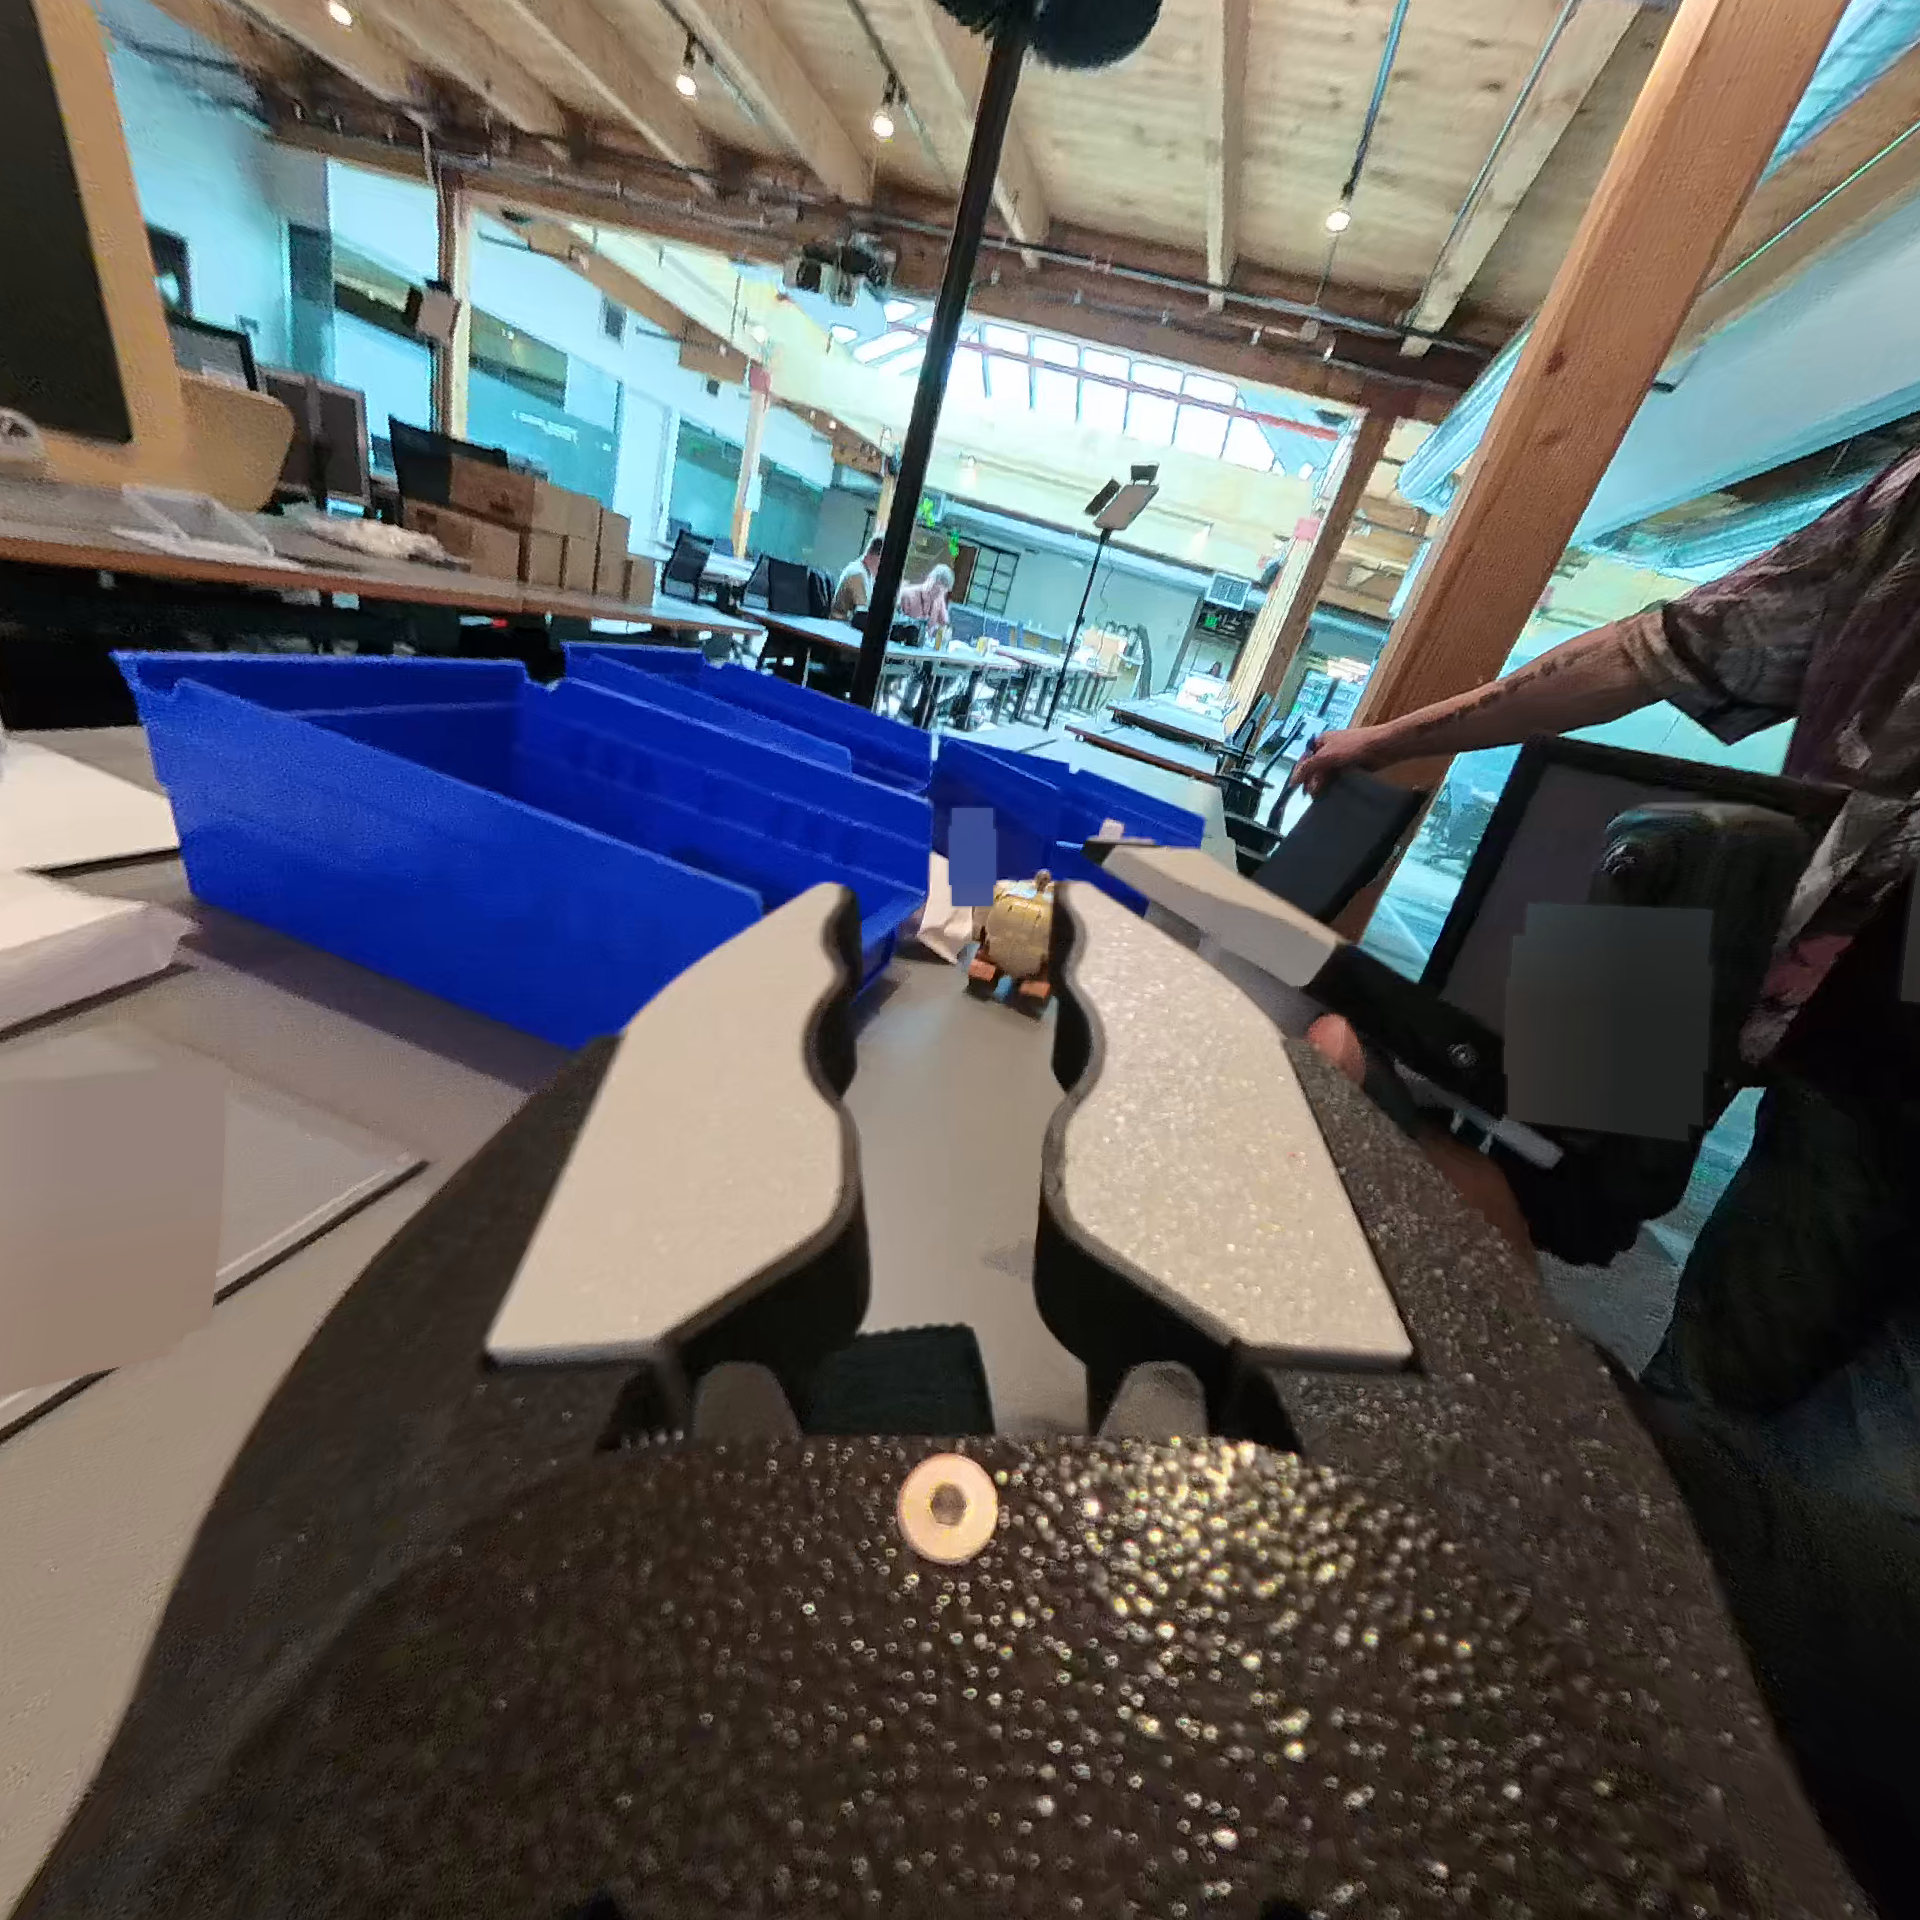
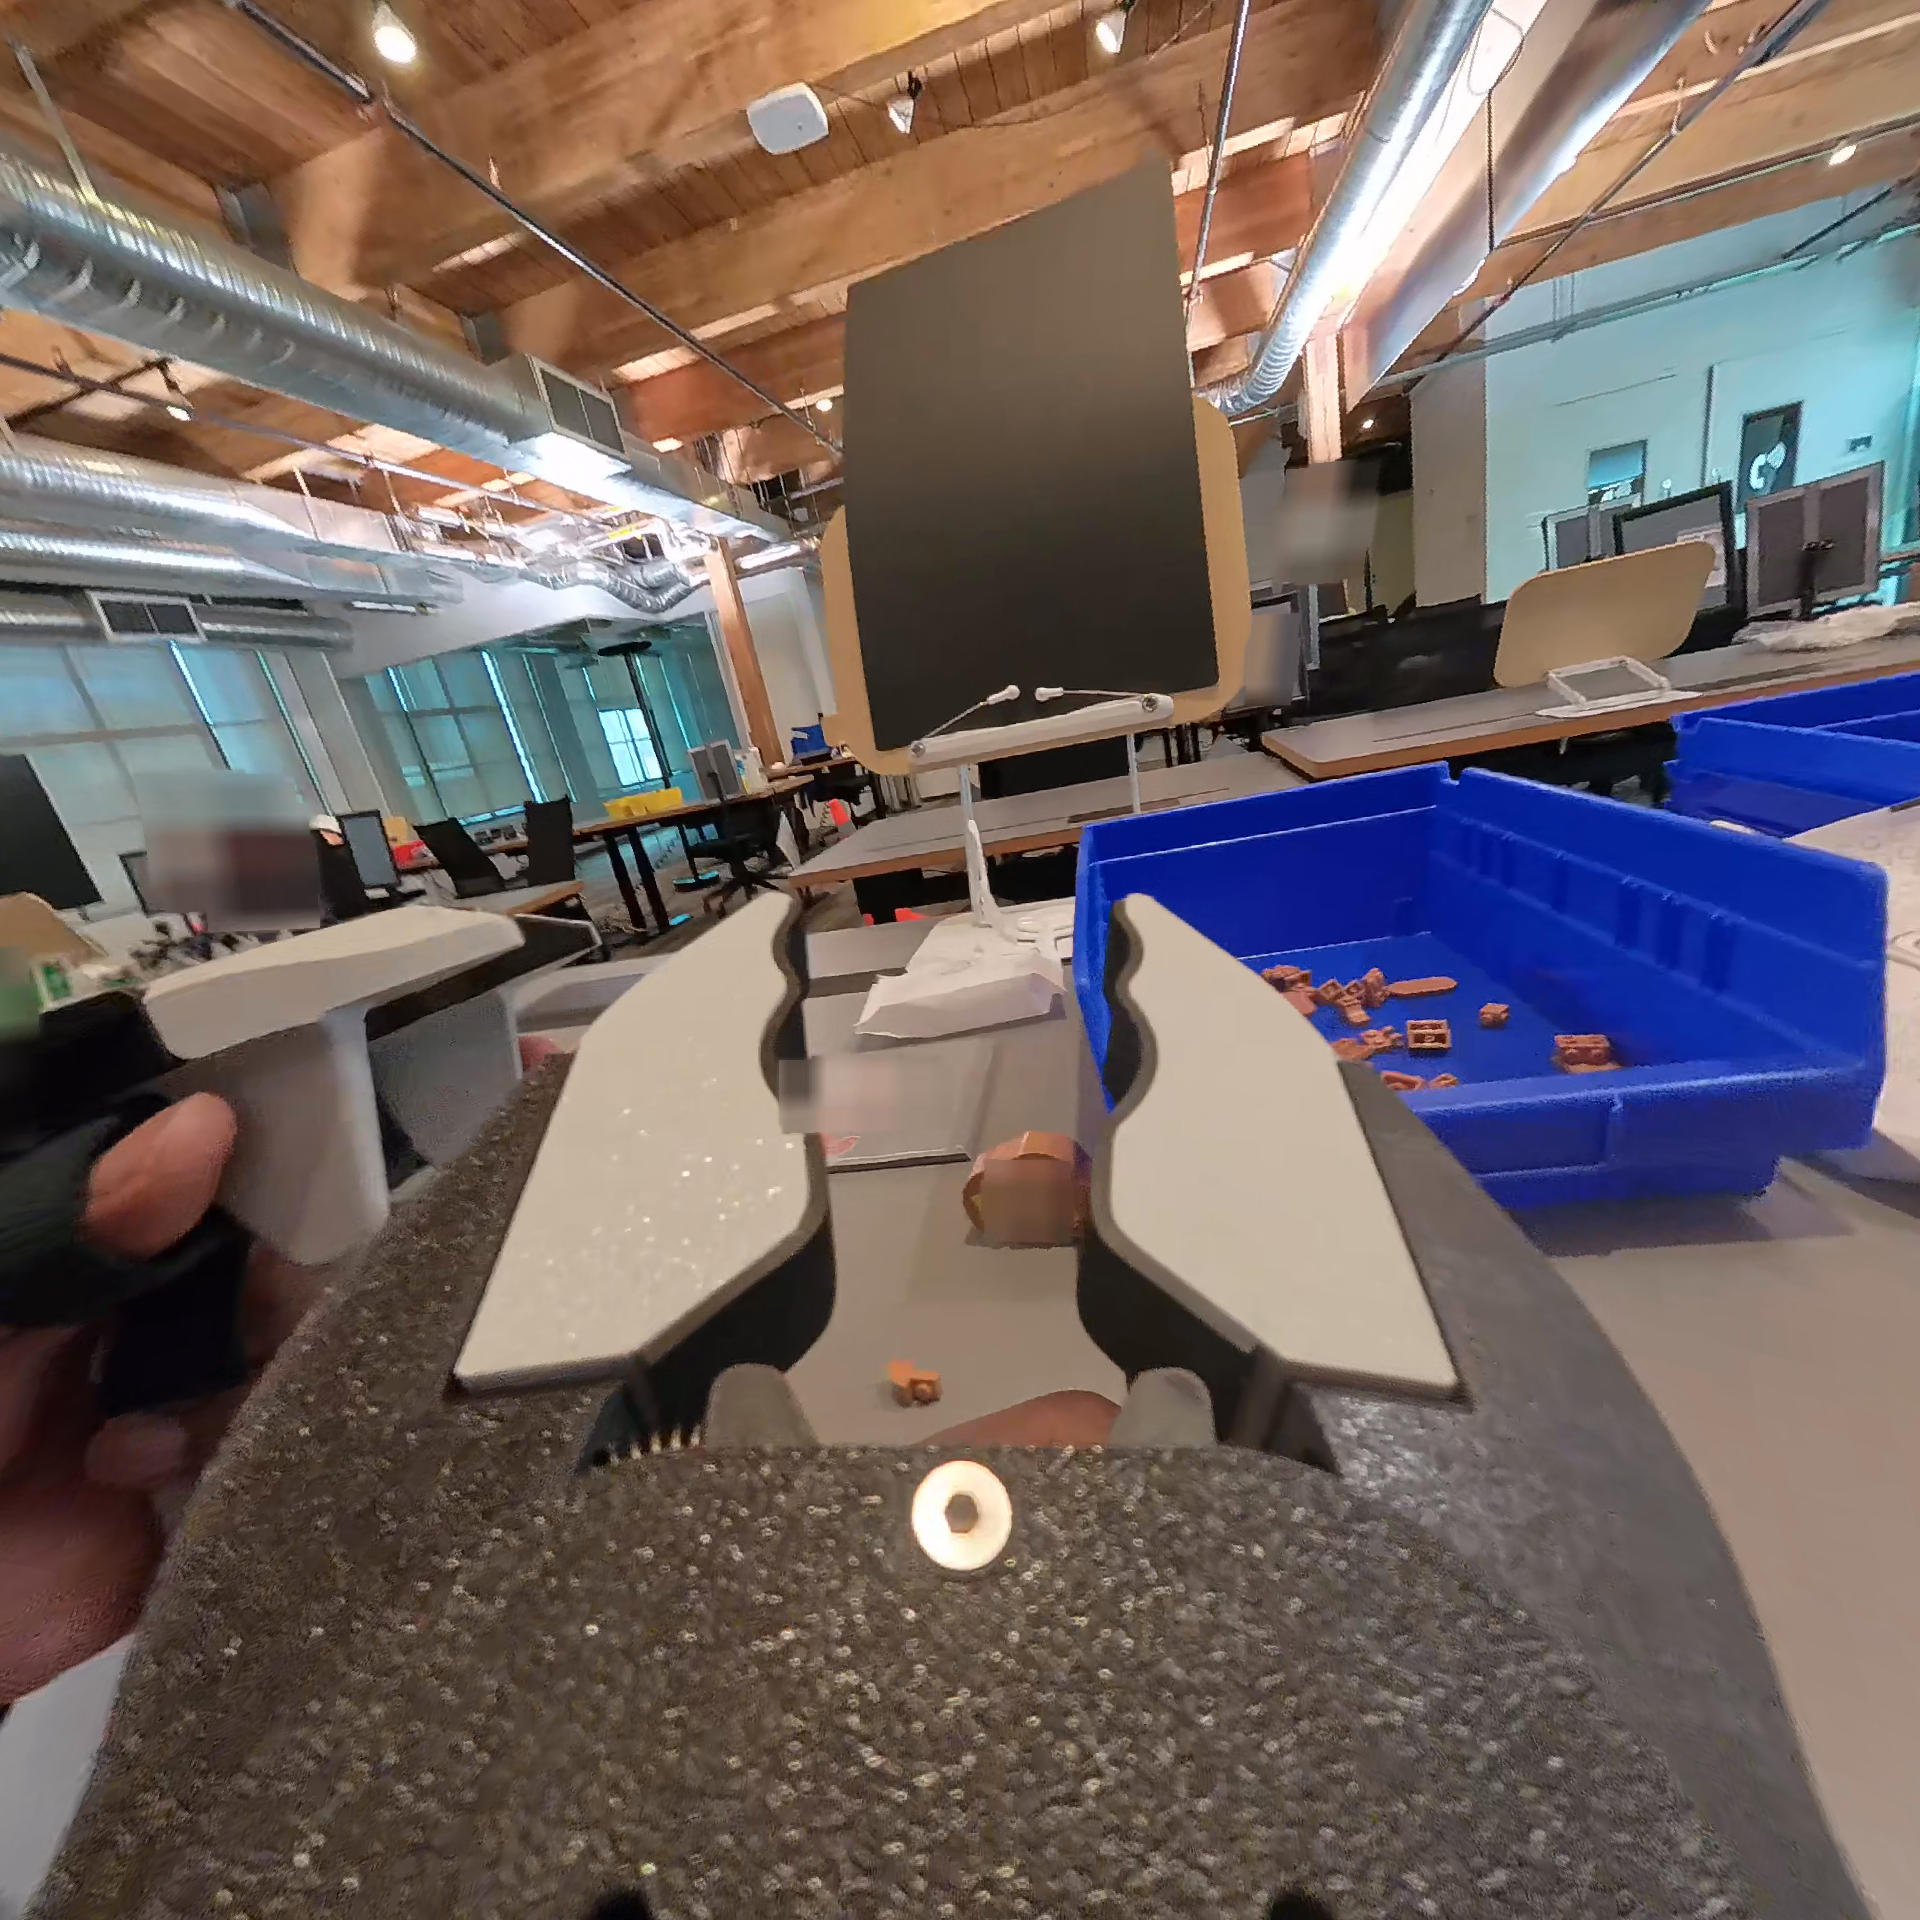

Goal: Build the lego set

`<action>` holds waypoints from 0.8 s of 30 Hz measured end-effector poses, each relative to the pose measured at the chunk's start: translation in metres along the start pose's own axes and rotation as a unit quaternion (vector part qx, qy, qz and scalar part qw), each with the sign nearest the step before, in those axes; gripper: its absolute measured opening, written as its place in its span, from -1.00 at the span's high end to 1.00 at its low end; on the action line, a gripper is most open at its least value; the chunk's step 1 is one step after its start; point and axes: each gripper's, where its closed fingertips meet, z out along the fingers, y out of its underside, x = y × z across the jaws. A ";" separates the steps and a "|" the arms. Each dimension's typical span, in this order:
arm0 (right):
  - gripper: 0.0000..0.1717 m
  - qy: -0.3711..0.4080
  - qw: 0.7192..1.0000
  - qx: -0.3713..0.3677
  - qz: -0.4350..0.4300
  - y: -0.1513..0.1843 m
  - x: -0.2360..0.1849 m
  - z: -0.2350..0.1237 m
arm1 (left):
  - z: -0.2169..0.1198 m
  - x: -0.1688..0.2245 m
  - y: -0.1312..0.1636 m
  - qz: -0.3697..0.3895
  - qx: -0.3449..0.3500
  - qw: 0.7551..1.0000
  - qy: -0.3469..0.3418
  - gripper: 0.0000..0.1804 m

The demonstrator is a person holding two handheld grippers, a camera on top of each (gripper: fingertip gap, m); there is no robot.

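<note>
Left wrist view looks low along the grey table [image 1: 935,1122], with the left gripper [image 1: 956,935] held nearly level and its jaws spread, nothing between the pads. Just past the fingertips a small toy figure [image 1: 1013,935], cream-bodied with brown block feet, stands on the table, close to the right fingertip but not pinched. A blue bin [image 1: 436,831] lies to the left of the fingers, with more blue bins behind it. The right gripper's grey finger [image 1: 1216,909] reaches in from the right, beside a person's sleeve and forearm. In the right wrist view the right gripper [image 2: 956,956] also points forward over the table, tilted slightly down, jaws wide apart and gripping nothing. A brown toy piece [image 2: 1023,1184] sits on the table between its fingers, just beside the right finger [image 2: 1247,1143]; whether it touches is unclear. A small brown brick [image 2: 914,1382] lies nearer the gripper's base. A blue bin [image 2: 1662,1122] holding loose brown bricks [image 2: 1423,1029] stands to the right. A hand [image 2: 135,1195] grips the left gripper at the left edge.
</note>
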 end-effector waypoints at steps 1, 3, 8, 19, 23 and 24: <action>0.34 -0.004 1.000 0.004 0.013 -0.001 -0.002 -0.003 | 0.001 0.005 -0.002 0.004 0.004 1.000 0.000 0.63; 0.26 -0.016 0.999 0.017 0.047 -0.004 -0.005 -0.011 | 0.005 0.015 -0.005 0.001 0.009 1.000 0.001 0.51; 0.30 -0.052 0.985 0.028 0.160 -0.007 -0.005 -0.028 | 0.011 0.060 -0.011 -0.052 0.031 0.994 0.094 0.57; 0.34 -0.070 0.932 0.038 0.355 -0.012 0.017 -0.040 | 0.024 0.110 0.031 0.068 -0.112 0.980 0.152 0.76; 0.34 -0.076 0.934 0.039 0.348 -0.014 0.010 -0.041 | 0.033 0.114 0.043 0.130 -0.155 0.970 0.136 0.83; 0.34 -0.077 0.935 0.038 0.345 -0.015 0.009 -0.041 | 0.034 0.111 0.043 0.127 -0.160 0.970 0.129 0.85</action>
